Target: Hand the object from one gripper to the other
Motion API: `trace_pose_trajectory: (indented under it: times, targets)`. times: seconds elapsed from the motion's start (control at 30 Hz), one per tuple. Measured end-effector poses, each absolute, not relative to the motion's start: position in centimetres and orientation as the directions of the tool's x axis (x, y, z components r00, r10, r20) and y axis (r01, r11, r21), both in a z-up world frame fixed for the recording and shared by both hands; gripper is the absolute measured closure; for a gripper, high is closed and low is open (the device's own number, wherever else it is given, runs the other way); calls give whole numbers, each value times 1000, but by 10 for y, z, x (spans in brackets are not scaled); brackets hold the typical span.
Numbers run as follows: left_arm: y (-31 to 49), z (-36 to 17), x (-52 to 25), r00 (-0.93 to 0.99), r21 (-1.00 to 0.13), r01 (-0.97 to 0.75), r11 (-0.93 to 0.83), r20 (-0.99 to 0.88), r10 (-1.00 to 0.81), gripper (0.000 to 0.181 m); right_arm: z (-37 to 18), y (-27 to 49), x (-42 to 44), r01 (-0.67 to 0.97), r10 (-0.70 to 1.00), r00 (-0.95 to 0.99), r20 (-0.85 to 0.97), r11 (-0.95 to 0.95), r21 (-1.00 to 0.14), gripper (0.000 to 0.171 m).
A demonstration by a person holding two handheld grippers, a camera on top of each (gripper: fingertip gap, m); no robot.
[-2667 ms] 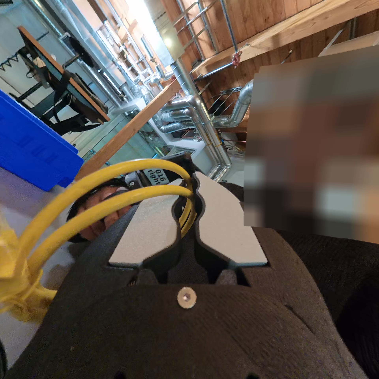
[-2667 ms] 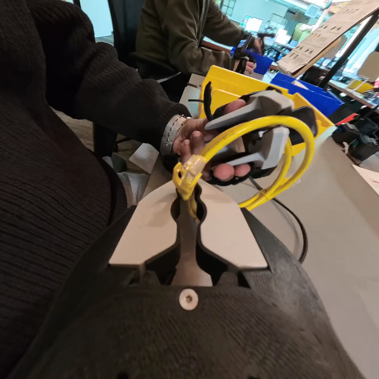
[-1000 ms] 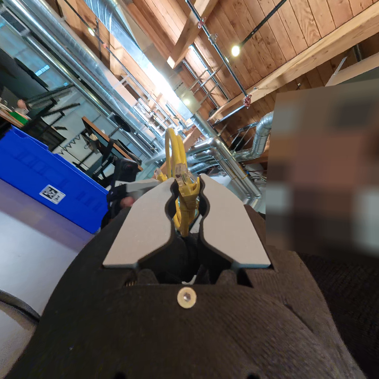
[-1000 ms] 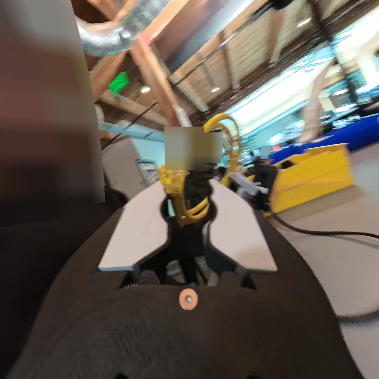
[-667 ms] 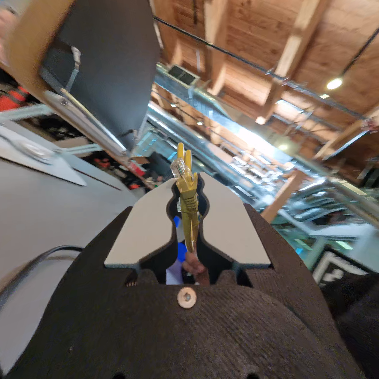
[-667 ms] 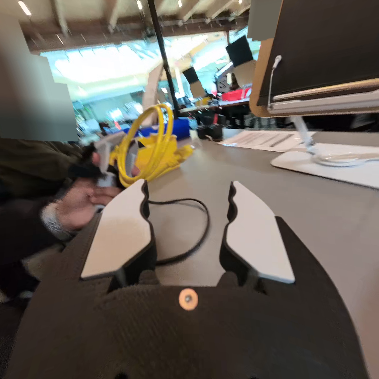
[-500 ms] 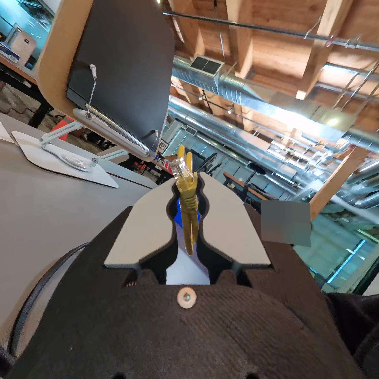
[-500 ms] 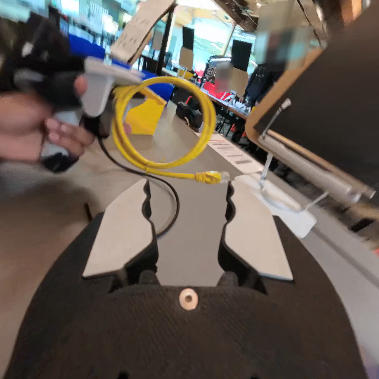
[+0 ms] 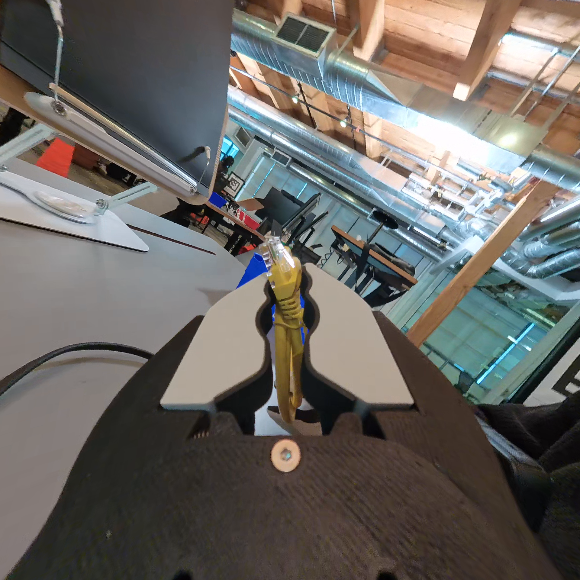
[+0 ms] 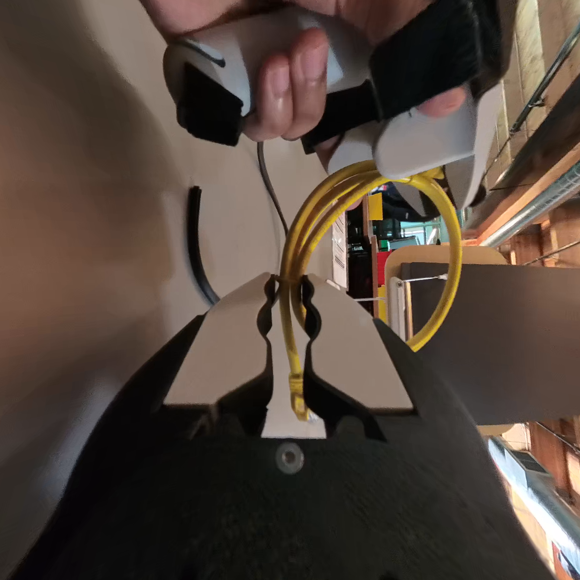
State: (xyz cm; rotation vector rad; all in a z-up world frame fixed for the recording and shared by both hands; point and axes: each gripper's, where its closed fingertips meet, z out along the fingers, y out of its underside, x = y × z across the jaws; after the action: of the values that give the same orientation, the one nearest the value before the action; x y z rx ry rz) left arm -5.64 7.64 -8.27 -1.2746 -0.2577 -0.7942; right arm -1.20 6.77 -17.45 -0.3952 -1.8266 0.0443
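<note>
A coiled yellow network cable (image 10: 452, 251) hangs in the air between both grippers. In the right wrist view my right gripper (image 10: 288, 278) is shut on one side of the coil, and a plug end (image 10: 297, 405) lies between its fingers. The left gripper (image 10: 405, 175), held by a hand (image 10: 292, 88), clamps the opposite side of the coil. In the left wrist view my left gripper (image 9: 287, 277) is shut on the cable (image 9: 287, 345), with its clear plug (image 9: 276, 254) sticking out past the fingertips.
A grey table (image 9: 94, 298) lies below, with a black cord (image 9: 62, 348) on it, also seen in the right wrist view (image 10: 194, 251). A dark panel on a white stand (image 9: 125, 78) rises at the table's far side. A blue bin (image 9: 251, 270) sits beyond.
My right gripper was open and apart from the coil half a second ago; it has moved in and shut on the cable. My left gripper still holds the cable.
</note>
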Motion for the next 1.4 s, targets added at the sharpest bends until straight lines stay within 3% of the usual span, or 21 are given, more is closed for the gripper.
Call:
trace_pose_trajectory:
  times: [0.17, 0.3, 0.37, 0.5, 0.6, 0.73, 0.9, 1.07, 1.4]
  targets:
    - [81, -85, -53, 816, -852, 516, 83, 460, -351, 161, -177, 72, -11, 255, 345, -259, 902, 925, -281, 157]
    - [84, -82, -64, 878, -875, 455, 166, 409, -249, 92, -165, 83, -11, 262, 494, -211, 843, 860, -438, 157]
    - [86, -84, -66, 893, -886, 432, 168, 393, -221, 74, -156, 90, -10, 252, 617, -176, 767, 781, -571, 157]
    - [90, -87, -52, 913, -924, 357, 136, 314, -259, 67, -126, 102, -6, 150, 858, -112, 501, 513, -845, 157]
    - [94, -94, -34, 923, -956, 279, 90, 241, -301, 64, -91, 86, 10, -88, 930, -239, 280, 266, -960, 157]
    - [93, -101, -4, 927, -993, 93, 79, 57, -371, 65, -62, 79, 23, -174, 935, -352, 33, -30, -984, 157]
    - [92, -118, 24, 903, -981, -174, 91, -195, -383, 54, -68, 79, 19, -75, 851, -469, -235, -303, -950, 157]
    - [92, -120, 26, 901, -988, -139, 70, -156, -405, 58, -69, 80, 17, -11, 731, -536, -422, -506, -862, 158]
    - [93, -132, 29, 891, -992, -125, 1, -113, -439, 80, -66, 89, 18, 8, 627, -575, -525, -638, -770, 157]
